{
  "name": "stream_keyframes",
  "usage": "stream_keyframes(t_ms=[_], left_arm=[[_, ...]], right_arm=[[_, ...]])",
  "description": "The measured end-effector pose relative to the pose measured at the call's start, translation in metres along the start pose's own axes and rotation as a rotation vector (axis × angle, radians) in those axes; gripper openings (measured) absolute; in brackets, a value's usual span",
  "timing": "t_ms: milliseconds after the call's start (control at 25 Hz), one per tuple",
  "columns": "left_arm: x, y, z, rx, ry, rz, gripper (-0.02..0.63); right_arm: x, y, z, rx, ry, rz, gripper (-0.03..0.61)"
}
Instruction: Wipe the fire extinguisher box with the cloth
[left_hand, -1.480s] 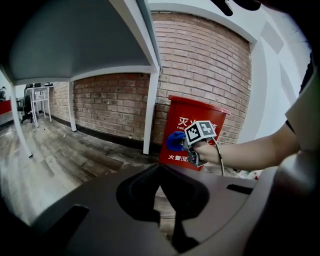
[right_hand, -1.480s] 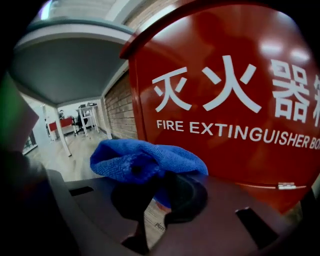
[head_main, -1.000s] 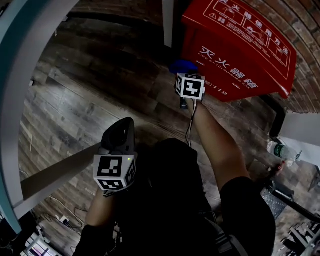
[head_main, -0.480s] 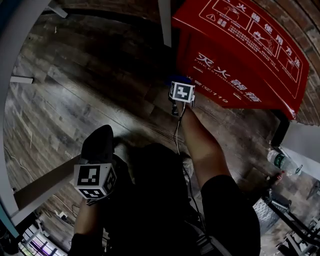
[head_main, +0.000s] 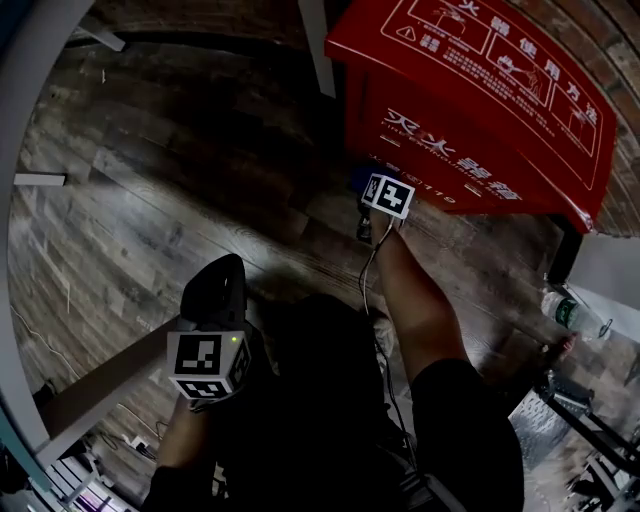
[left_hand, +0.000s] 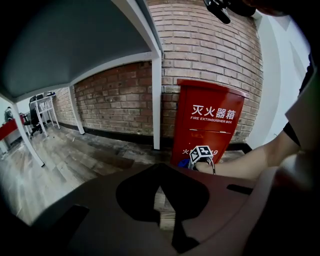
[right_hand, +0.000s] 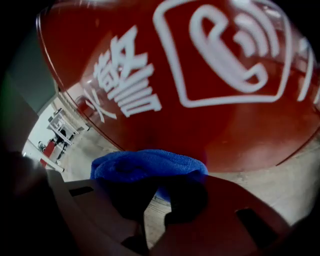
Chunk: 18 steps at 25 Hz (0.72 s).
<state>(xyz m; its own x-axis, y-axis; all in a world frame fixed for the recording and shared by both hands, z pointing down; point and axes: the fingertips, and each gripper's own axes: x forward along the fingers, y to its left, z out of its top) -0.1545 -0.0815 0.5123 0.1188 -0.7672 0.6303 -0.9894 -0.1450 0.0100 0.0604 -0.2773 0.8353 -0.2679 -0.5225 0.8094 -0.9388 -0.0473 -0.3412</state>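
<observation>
Bulging from the closed jaws of the right gripper (right_hand: 155, 205), a bunched blue cloth (right_hand: 145, 167), pinched firmly and spilling past the tips. Right up at the lower red front of the fire extinguisher box (right_hand: 210, 85), under its white characters; actual contact hard to confirm. Found at 1 o'clock in the head view, with a slanted lid and white pictograms. Reached by a bare forearm (head_main: 415, 300) stretched toward 12 o'clock. Hanging back at 7 o'clock, well apart from the box, the left gripper (head_main: 225, 275), jaws drawn together at the tips, nothing held, only a sliver of plank floor (head_main: 150, 220) showing behind. Backed by a brick wall (left_hand: 200, 45), with a white table leg (left_hand: 156, 100) just at the box's 9 o'clock.
</observation>
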Motion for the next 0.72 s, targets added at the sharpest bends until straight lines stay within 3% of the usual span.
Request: stream_keyframes(t_ms=[120,320,520,720], left_arm=[[-0.001,-0.006,0.005,-0.002,-0.019,-0.04,0.006],[-0.009,-0.007,0.005,-0.002,-0.041,-0.085,0.006],[-0.018,-0.001,0.006,-0.024,-0.069,-0.115,0.006],[-0.026,-0.001,0.015,-0.032,-0.106,-0.135,0.006]], right_arm=[[-0.025,-0.001,0.012,0.026,-0.037,-0.01,0.048],[-0.092,0.04,0.051,-0.005,-0.191,0.12,0.048],[-0.182,0.087,0.096,-0.108,-0.473,0.225,0.048],[-0.265,0.115,0.096,-0.259,-0.646,0.266,0.048]])
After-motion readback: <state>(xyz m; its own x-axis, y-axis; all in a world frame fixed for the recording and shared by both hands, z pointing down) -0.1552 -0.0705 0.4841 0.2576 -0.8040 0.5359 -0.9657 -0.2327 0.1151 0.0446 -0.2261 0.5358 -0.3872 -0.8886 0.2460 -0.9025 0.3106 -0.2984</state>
